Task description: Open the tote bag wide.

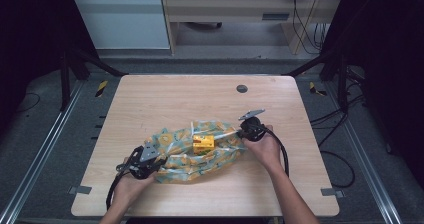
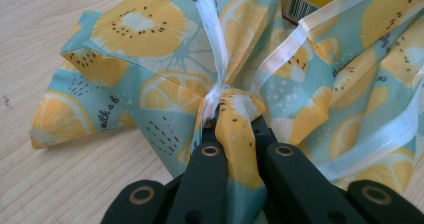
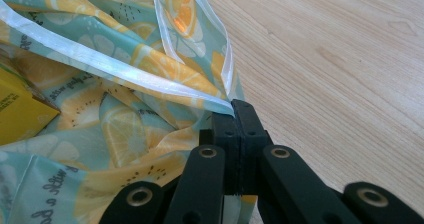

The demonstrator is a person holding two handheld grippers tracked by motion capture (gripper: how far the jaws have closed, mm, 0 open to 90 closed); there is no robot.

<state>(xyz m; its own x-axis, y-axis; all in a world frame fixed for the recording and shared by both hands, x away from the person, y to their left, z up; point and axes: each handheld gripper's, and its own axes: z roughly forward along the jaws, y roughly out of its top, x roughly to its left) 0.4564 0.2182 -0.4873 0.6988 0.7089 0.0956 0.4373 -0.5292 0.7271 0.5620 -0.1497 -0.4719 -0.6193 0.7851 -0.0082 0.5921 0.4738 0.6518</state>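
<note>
In the left gripper view we saw the left gripper (image 2: pixel 239 129) with its jaws pinched tight on a bunched fold of the fruit-print bag (image 2: pixel 165 79), the orange and pale blue film squeezed up between them and a white seam strip (image 2: pixel 215 44) running away from the pinch toward the far side of the bag. In the right gripper view the right gripper (image 3: pixel 239 121) had its jaws pressed together on the bag's rim (image 3: pixel 150 79), right where the white-edged lip came to a corner, with bare wood of the table (image 3: pixel 340 59) beside it. From that view we could see a yellow box (image 3: pixel 17 109) lying inside the bag, just past the opened lip. From the high view, the left gripper (image 1: pixel 159 163) sat at the bag's near left corner and the right gripper (image 1: pixel 241 132) at its far right end, so the bag (image 1: pixel 185 159) lay stretched between them across the near middle of the table (image 1: pixel 165 99). The yellow box (image 1: pixel 203 143) showed near the middle of the bag, closer to the right gripper. The person's left hand (image 1: pixel 131 184) and right hand (image 1: pixel 265 149) wrapped each tool, with black cables (image 1: pixel 286 156) trailing back toward the near edge. A small dark round cap (image 1: pixel 242 88) was set in the tabletop well beyond the bag, near the far edge.
</note>
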